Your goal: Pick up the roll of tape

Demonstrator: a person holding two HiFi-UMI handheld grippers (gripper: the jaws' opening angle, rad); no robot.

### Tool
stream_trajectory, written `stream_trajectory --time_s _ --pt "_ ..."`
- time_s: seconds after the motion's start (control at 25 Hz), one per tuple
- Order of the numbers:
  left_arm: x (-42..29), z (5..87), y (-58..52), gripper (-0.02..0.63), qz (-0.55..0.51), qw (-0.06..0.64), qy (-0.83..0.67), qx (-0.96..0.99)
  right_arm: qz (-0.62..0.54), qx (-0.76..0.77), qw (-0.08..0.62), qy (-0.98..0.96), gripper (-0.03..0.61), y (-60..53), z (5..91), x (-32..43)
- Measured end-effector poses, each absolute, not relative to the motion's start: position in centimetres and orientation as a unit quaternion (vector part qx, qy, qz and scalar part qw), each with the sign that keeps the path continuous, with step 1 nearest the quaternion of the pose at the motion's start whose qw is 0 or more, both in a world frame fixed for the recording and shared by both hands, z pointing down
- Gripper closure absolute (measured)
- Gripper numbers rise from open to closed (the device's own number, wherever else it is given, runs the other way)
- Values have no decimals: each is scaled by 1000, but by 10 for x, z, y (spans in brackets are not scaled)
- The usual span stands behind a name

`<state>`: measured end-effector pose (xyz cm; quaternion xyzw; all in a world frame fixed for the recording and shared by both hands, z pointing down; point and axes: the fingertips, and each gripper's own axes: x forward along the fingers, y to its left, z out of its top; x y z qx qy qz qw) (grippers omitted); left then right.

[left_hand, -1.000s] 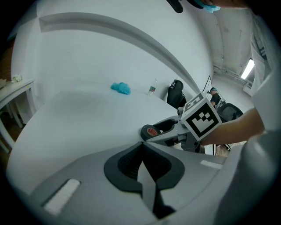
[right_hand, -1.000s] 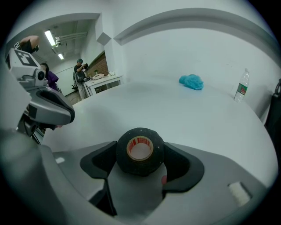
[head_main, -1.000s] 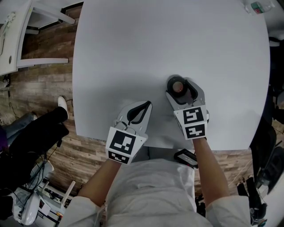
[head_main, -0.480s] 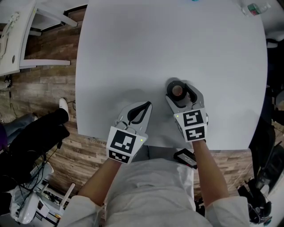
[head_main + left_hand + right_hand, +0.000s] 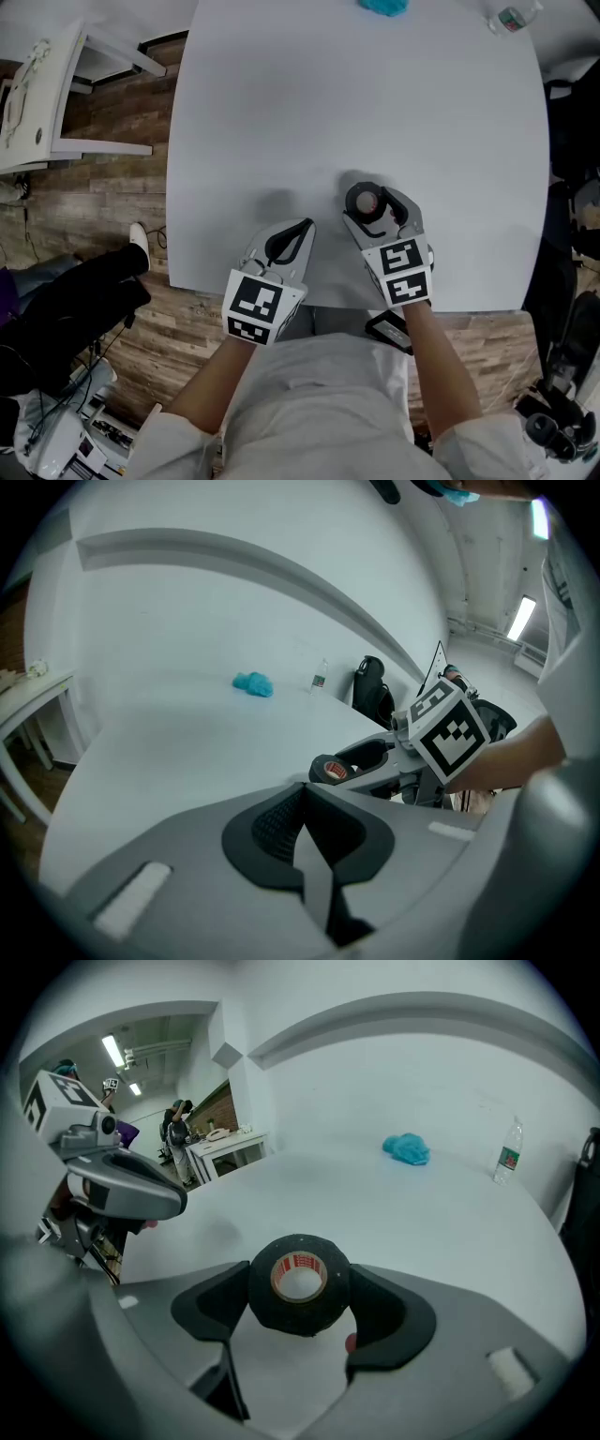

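The roll of black tape [image 5: 298, 1284] with a tan core is clamped between the two dark pads of my right gripper [image 5: 298, 1290], which is shut on its sides. In the head view the roll of tape [image 5: 366, 201] sits at the tip of the right gripper [image 5: 371, 206], near the front edge of the white table [image 5: 356, 103] and seemingly just off its surface. My left gripper [image 5: 291, 240] rests to its left with its jaws closed on nothing. From the left gripper view the tape [image 5: 330, 771] shows beyond my left gripper [image 5: 302, 797].
A blue cloth [image 5: 382, 6] and a water bottle [image 5: 511, 17] lie at the table's far edge. White furniture [image 5: 37, 84] stands on the wood floor at the left. A dark chair [image 5: 572, 141] is by the table's right side.
The head view has tilted, bringing the blue cloth into sight. The right gripper stays shut on the tape and has shifted only slightly. The left gripper has barely moved.
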<state>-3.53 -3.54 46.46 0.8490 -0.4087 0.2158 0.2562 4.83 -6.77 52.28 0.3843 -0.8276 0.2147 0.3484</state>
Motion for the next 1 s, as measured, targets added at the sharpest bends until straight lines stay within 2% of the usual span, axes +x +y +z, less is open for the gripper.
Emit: stream_trajectory --time_s 1.0 --pt "-29 409 -1 595 205 219 -404 864 208 409 316 -830 239 -23 446 75"
